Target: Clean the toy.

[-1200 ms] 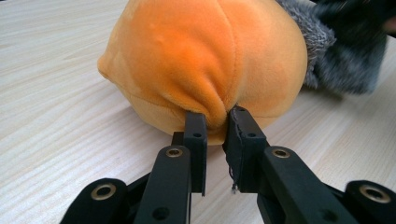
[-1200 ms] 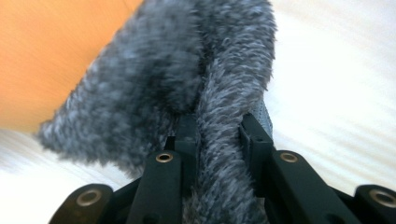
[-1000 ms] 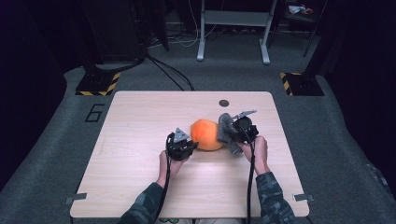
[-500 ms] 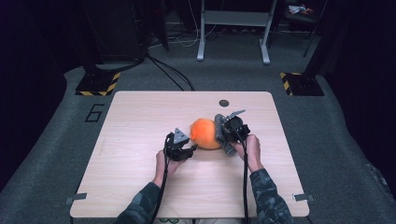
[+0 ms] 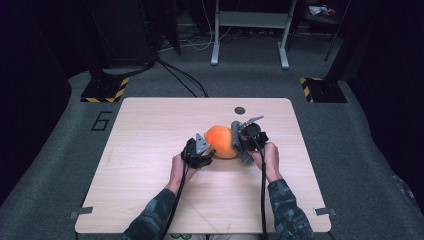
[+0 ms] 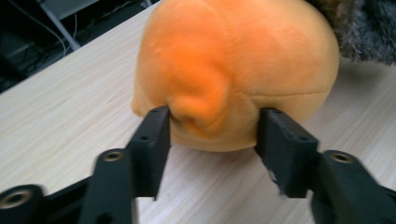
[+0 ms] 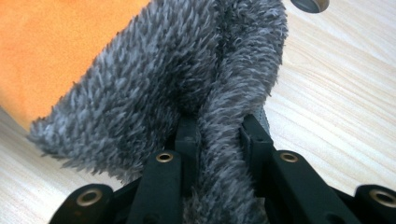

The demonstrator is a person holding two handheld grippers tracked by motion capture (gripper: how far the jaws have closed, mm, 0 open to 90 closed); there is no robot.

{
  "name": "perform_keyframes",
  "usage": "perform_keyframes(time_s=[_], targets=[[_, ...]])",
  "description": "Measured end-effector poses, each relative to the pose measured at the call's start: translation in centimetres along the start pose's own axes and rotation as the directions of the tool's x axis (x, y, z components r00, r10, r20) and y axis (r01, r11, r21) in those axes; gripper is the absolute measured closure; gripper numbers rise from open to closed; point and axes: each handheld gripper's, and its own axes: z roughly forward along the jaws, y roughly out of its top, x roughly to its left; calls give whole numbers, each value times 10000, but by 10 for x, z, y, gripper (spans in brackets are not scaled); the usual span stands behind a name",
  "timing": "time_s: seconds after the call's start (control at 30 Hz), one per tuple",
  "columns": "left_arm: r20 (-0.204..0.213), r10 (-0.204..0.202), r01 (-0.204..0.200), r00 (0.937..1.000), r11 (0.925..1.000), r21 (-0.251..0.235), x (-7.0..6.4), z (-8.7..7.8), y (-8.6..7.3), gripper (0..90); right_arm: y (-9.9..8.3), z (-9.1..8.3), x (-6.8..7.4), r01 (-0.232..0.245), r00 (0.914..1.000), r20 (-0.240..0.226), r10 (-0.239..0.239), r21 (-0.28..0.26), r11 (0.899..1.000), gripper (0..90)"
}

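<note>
Pale wood-grain worktop [image 5: 150, 190] mid-frame on grey carpet, dark room, white desk legs [image 5: 250, 35] at top, orange plush [image 5: 222, 141] at centre, left gripper [image 6: 212, 133] open around its nub, right gripper [image 7: 218, 133] clamped on its grey fur [image 7: 187, 70]

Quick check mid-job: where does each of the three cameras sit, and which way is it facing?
High view: above the near side, looking forward and down on the table; both forearms, left gripper, right gripper.
Left gripper view: rides the left gripper, facing the orange plush toy; its open jaws flank a nub.
Right gripper view: rides the right gripper, facing the grey fur, jaws pinching a fold.
Shared: all three show the orange toy and tabletop.
</note>
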Motion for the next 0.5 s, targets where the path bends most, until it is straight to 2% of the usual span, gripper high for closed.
perform_keyframes(time_s=[0.03,0.07,0.1,0.13,0.17,0.23,0.33,0.37,0.4,0.47,0.5], targets=[[19,48,-48,10000,10000,-23,-1,0,0,515,0,0,1,53,10000,8,-53,-40,10000,728],[63,-5,5,10000,10000,-68,-2,1,0,565,-1,0,1,11,10000,49,-10,-54,10000,728],[98,-163,164,9998,9998,-88,-2,1,0,664,-1,-1,0,8,10000,99,-7,-72,10000,728],[222,-419,424,9989,9989,-188,-1,1,0,664,-1,-1,0,8,10000,99,-7,-72,10000,728],[370,-643,653,9972,9975,-260,-1,0,-1,727,-3,-2,-1,-99,9998,173,101,-143,9998,729],[581,-985,1002,9934,9946,-282,1,-2,-1,762,-3,-6,-3,-249,9996,109,252,-227,9994,728],[640,-1198,1221,9907,9919,-337,1,-4,0,785,-4,-10,-4,-348,9993,113,352,-344,9988,728],[876,-1535,1567,9843,9872,-308,2,-7,1,791,-4,-14,-5,-334,9993,178,342,-448,9984,727],[876,-1535,1567,9843,9872,-308,2,-7,1,794,-4,-17,-4,-359,9992,165,367,-476,9982,727],[1102,-1939,1987,9748,9794,-351,3,-13,5,795,-2,-24,-3,-255,9995,171,267,-673,9974,727],[1102,-1939,1987,9748,9794,-351,3,-13,5,794,-1,-27,-2,-261,9995,168,275,-778,9966,727]])
